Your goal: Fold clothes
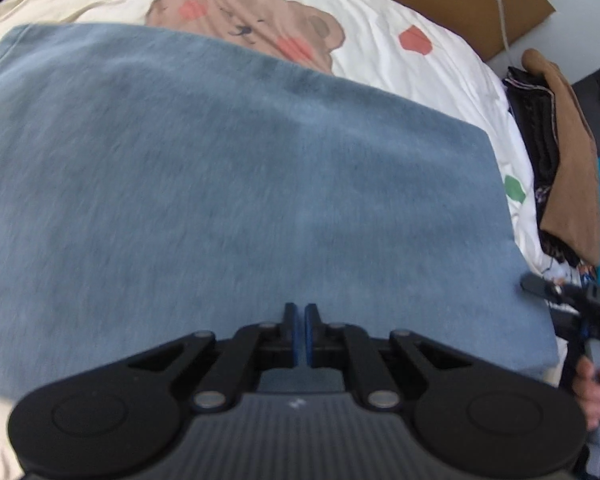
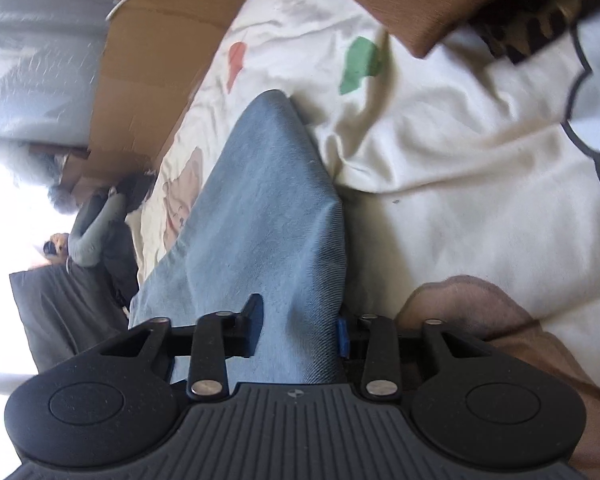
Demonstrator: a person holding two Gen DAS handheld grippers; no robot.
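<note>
— The left gripper [image 1: 300, 320] at the frame's bottom is pinched together, empty. The right gripper [image 2: 300, 330] is clamped on the soft blue denim-like garment [image 1: 236, 184].

— It fills mid-frame on the white printed bedsheet [image 1: 396, 52]. Light and floppy; grab corners.

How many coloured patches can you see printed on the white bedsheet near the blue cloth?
2 in each view: a red patch beyond the blue cloth, toward the cardboard, and a green patch beside the cloth's right edge. Others may be hidden under the cloth.
</note>
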